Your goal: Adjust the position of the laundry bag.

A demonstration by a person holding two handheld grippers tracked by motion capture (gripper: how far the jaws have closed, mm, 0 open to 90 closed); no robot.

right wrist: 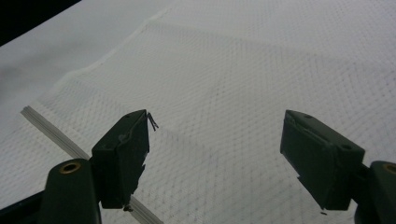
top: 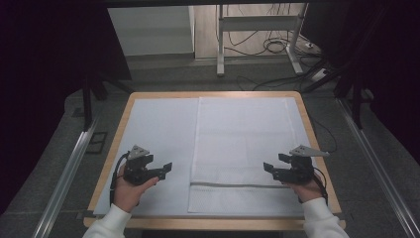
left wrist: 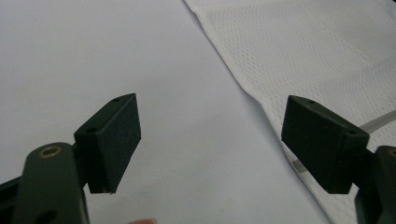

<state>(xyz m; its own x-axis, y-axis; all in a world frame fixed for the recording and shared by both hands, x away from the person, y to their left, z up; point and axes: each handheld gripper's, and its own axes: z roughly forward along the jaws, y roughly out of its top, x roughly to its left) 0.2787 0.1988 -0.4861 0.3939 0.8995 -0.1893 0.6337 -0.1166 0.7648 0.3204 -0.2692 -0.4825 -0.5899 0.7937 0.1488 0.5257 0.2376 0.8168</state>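
The left gripper hovers with its jaws spread wide and nothing between them, just off the left edge of the mesh cloth. In the left gripper view its two black pads frame bare pale sheet, with the cloth's edge running past the farther pad. The right gripper is likewise fully open and holds nothing; it sits over the cloth's near right part, and in the right gripper view the weave lies directly under the gap.

The cloth is a white rectangle of netted, dimpled fabric, lying flat. Its long axis runs from the near edge of the counter to the far edge. A thin grey stripe, like a zip or seam, crosses it near the near end, square to that axis. The pale sheet under the cloth is smooth and covers the wooden counter, whose rim shows all round.
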